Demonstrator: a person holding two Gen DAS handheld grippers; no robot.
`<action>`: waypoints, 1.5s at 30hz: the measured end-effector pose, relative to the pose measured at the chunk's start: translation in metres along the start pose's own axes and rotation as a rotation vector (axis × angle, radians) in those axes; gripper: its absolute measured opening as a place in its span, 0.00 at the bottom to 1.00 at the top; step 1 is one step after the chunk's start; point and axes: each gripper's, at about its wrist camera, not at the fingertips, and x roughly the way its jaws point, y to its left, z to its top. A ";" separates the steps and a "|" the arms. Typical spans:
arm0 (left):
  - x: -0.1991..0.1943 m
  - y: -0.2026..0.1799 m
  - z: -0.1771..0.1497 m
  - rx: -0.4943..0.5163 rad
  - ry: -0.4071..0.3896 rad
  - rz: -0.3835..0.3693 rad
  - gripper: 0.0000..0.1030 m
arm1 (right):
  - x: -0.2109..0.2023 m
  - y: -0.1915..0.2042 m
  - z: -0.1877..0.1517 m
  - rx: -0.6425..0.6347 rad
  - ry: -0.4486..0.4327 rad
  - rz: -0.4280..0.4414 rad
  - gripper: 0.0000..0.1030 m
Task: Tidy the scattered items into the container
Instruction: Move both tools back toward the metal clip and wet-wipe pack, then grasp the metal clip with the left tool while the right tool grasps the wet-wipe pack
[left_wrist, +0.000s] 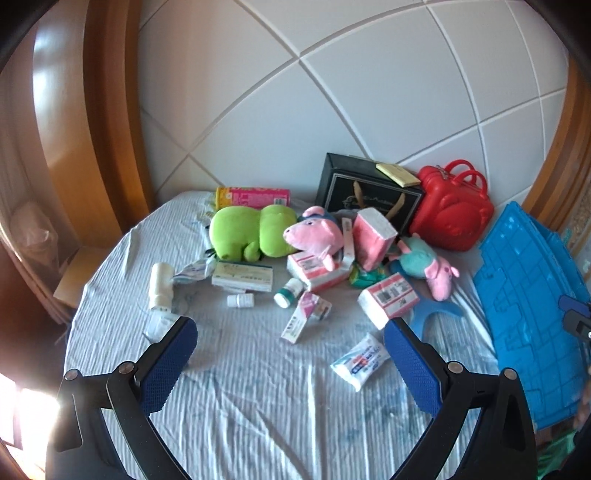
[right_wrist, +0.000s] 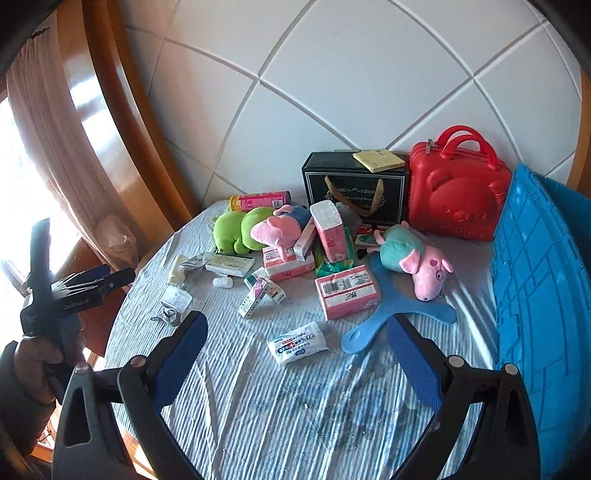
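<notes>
Scattered items lie on a striped sheet: a green plush (left_wrist: 251, 230) (right_wrist: 240, 225), two pink pig plushes (left_wrist: 317, 236) (right_wrist: 421, 266), pink tissue packs (left_wrist: 388, 299) (right_wrist: 347, 291), medicine boxes (left_wrist: 242, 277) (right_wrist: 229, 264), small bottles (left_wrist: 240, 300) and a wipes packet (left_wrist: 360, 360) (right_wrist: 297, 341). A blue crate (left_wrist: 532, 314) (right_wrist: 543, 295) stands at the right. My left gripper (left_wrist: 291, 354) is open and empty above the sheet. My right gripper (right_wrist: 297, 354) is open and empty, above the wipes packet. The left gripper also shows at the left edge of the right wrist view (right_wrist: 92, 284).
A black gift box (left_wrist: 365, 192) (right_wrist: 354, 188) and a red bear case (left_wrist: 450, 210) (right_wrist: 458, 195) stand against the padded white headboard. A blue plastic hanger-like piece (right_wrist: 391, 314) lies under the pig. A pink tube (left_wrist: 255, 195) lies at the back. Wooden frame at left.
</notes>
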 end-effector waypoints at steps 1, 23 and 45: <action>0.003 0.011 -0.005 -0.007 0.010 0.010 0.99 | 0.009 0.006 -0.002 -0.001 0.014 0.001 0.96; 0.183 0.182 -0.109 -0.320 0.300 0.276 0.98 | 0.088 0.058 -0.030 0.011 0.168 0.007 0.96; 0.202 0.210 -0.124 -0.249 0.283 0.305 0.47 | 0.191 0.028 -0.074 0.051 0.305 -0.069 0.96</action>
